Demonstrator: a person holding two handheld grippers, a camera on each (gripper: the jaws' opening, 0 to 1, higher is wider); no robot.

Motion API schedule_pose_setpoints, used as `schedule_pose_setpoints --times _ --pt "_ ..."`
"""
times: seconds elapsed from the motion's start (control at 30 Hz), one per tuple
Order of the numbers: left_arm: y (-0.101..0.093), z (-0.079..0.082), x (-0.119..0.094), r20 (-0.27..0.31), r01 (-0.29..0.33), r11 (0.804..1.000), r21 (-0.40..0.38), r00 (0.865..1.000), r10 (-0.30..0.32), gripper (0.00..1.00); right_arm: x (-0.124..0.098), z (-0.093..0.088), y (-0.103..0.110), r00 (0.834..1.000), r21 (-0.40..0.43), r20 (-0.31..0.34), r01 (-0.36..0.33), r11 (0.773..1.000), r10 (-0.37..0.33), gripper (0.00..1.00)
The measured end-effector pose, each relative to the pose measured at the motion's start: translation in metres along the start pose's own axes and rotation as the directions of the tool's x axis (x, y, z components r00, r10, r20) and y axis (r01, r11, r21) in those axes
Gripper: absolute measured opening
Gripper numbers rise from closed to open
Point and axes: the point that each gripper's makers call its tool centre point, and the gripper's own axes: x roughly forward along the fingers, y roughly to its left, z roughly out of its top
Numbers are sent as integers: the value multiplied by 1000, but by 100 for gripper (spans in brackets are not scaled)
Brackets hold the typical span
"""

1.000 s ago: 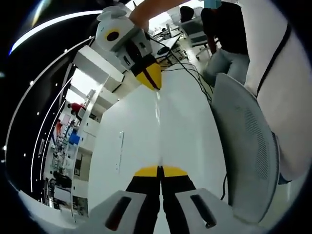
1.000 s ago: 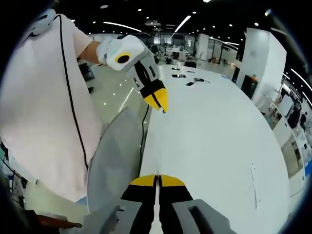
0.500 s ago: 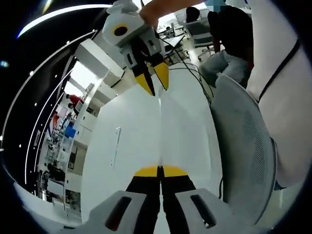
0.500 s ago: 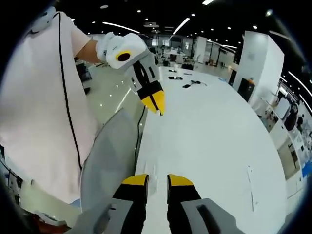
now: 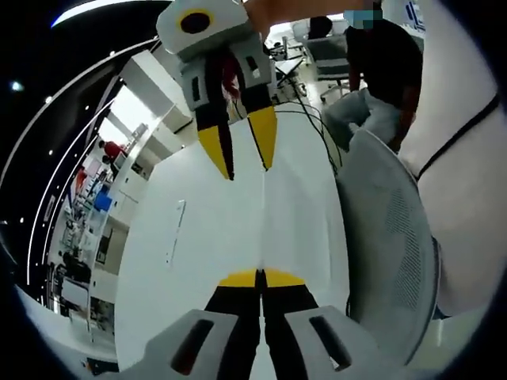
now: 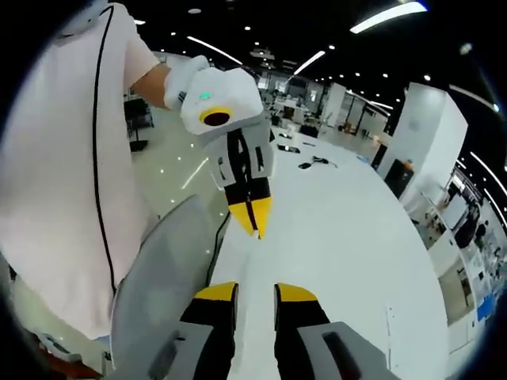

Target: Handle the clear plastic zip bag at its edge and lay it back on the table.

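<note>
My left gripper (image 5: 261, 279) is clamped on the clear plastic zip bag (image 5: 263, 226), a faint edge-on line over the white table (image 5: 190, 253), my right gripper (image 6: 255, 293) spread wide; I judge the film light, limp and slippery, best pinched at its stiffer zip edge.

The left gripper (image 5: 261, 279) has its yellow-tipped jaws pressed together. Directly ahead of it, the right gripper (image 5: 239, 162) points back with jaws spread apart, held by a hand.
</note>
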Motion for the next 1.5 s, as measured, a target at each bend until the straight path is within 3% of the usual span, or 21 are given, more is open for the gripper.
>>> schedule_pose_setpoints --times 0.3,0.67,1.5 --pt "0 3 0 -13 23 999 -45 1000 -24 0 26 21 4 999 -31 41 -15 999 16 11" --pt "-1 9 -1 -8 55 993 -102 998 -56 0 43 20 -3 999 -50 35 13 999 -11 4" --pt "-4 11 1 -22 70 993 -98 997 -72 0 51 22 -1 1000 -87 -4 19 996 -20 0"
